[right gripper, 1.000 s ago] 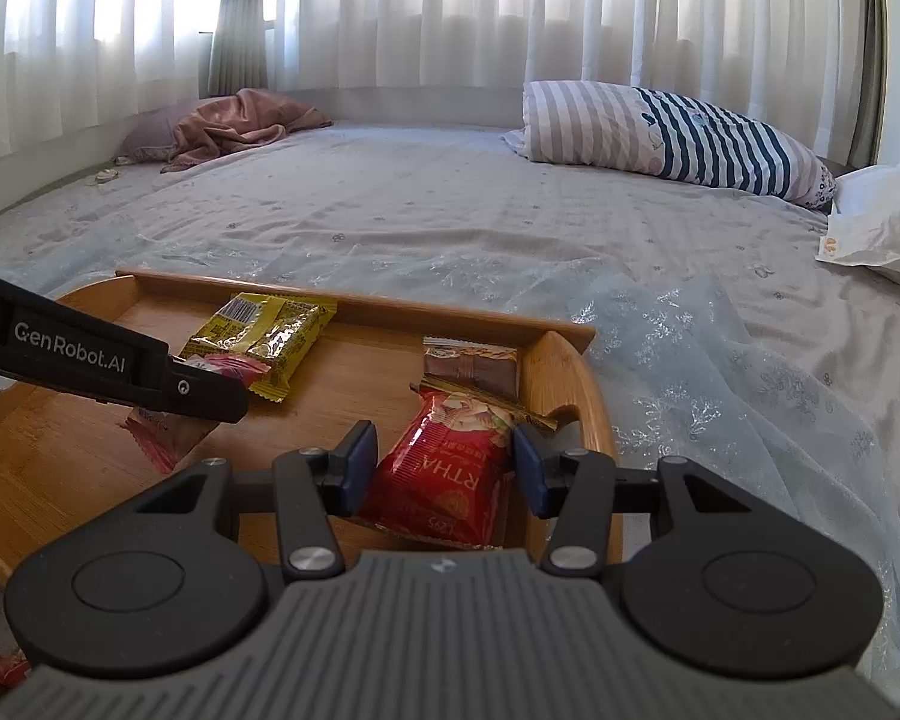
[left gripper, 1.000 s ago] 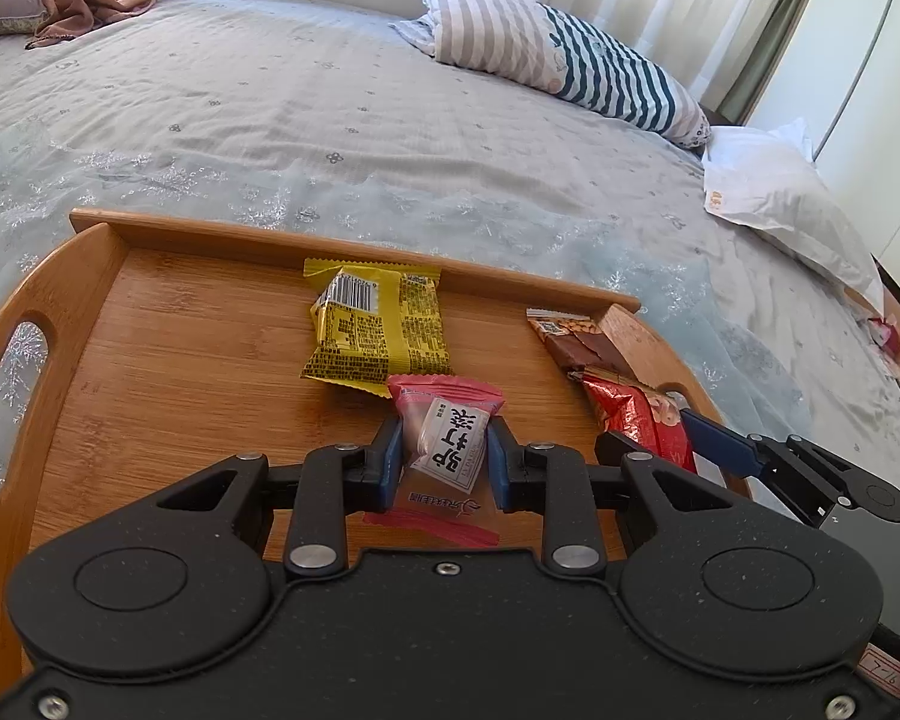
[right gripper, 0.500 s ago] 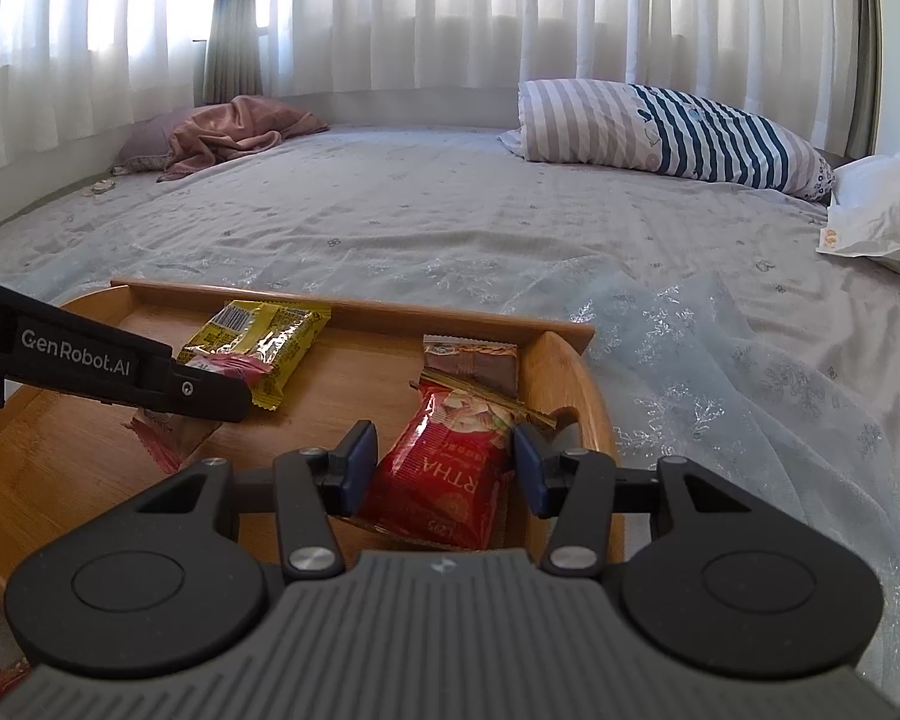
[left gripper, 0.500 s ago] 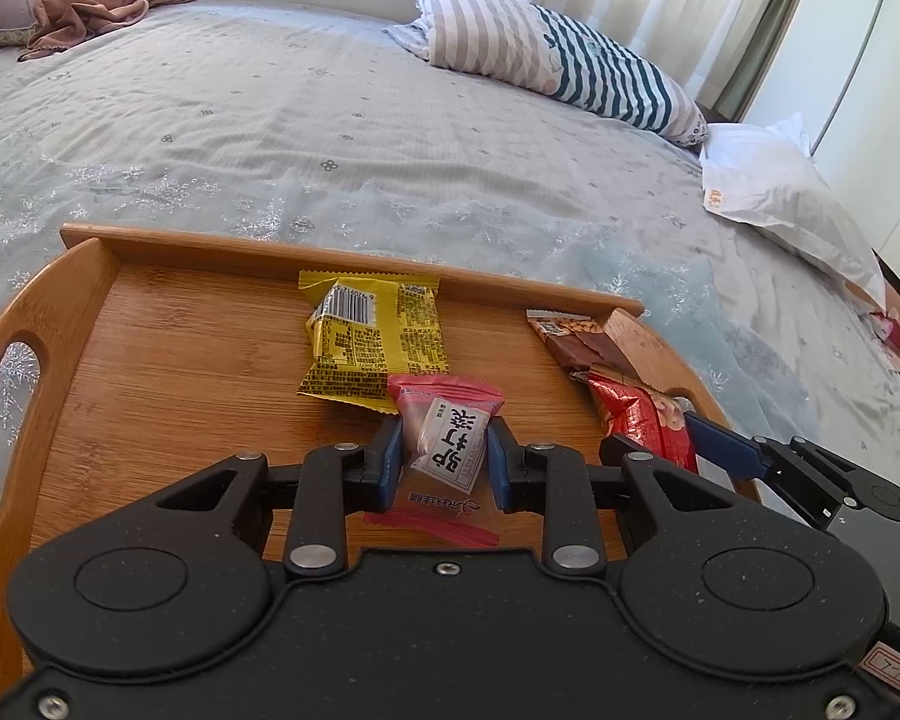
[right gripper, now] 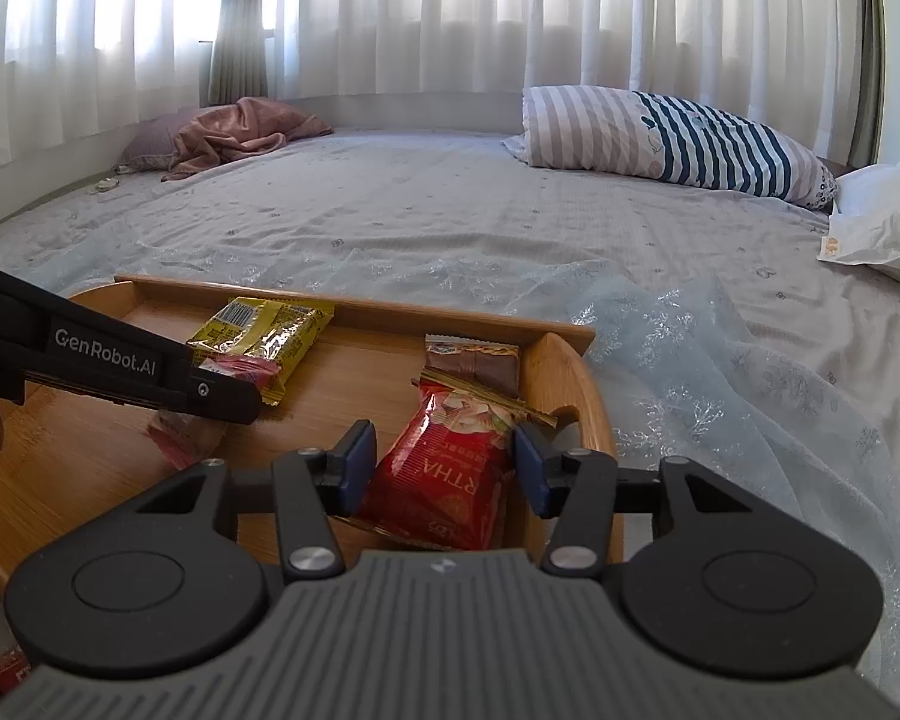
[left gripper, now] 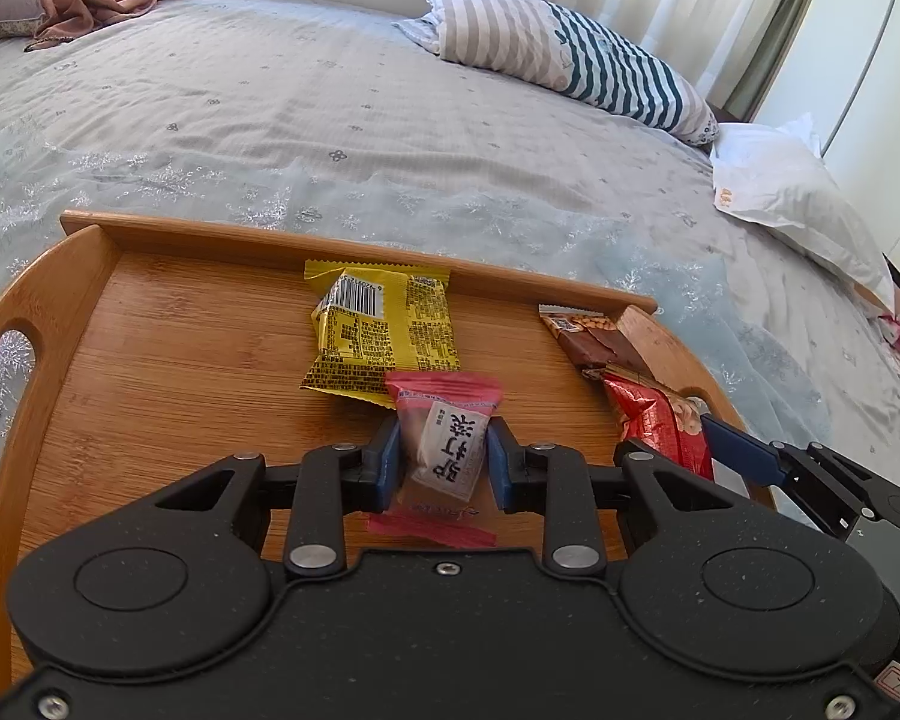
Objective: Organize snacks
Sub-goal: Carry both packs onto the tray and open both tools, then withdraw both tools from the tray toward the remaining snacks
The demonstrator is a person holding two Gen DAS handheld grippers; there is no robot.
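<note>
A wooden tray [left gripper: 168, 360] lies on the bed. My left gripper [left gripper: 443, 462] is shut on a small pink candy packet [left gripper: 447, 444] low over the tray's middle. A yellow snack packet [left gripper: 384, 330] lies flat just beyond it. My right gripper [right gripper: 444, 465] is shut on a red snack bag [right gripper: 444, 468] at the tray's right end [right gripper: 564, 372]. A brown snack bar [right gripper: 474, 360] lies just beyond the red bag. The left gripper's side [right gripper: 108, 360] shows in the right wrist view, and the pink packet [right gripper: 240, 369] peeks past it.
A striped pillow [right gripper: 678, 144] and a white pillow [right gripper: 882, 228] lie far right on the bed. A pink blanket [right gripper: 234, 132] is bunched at the far left. A sheer snowflake cloth [right gripper: 750, 372] lies under and right of the tray. Curtains hang behind.
Both grippers have drawn back slightly from the tray's far edge, still holding their packets. The jaws have not changed.
</note>
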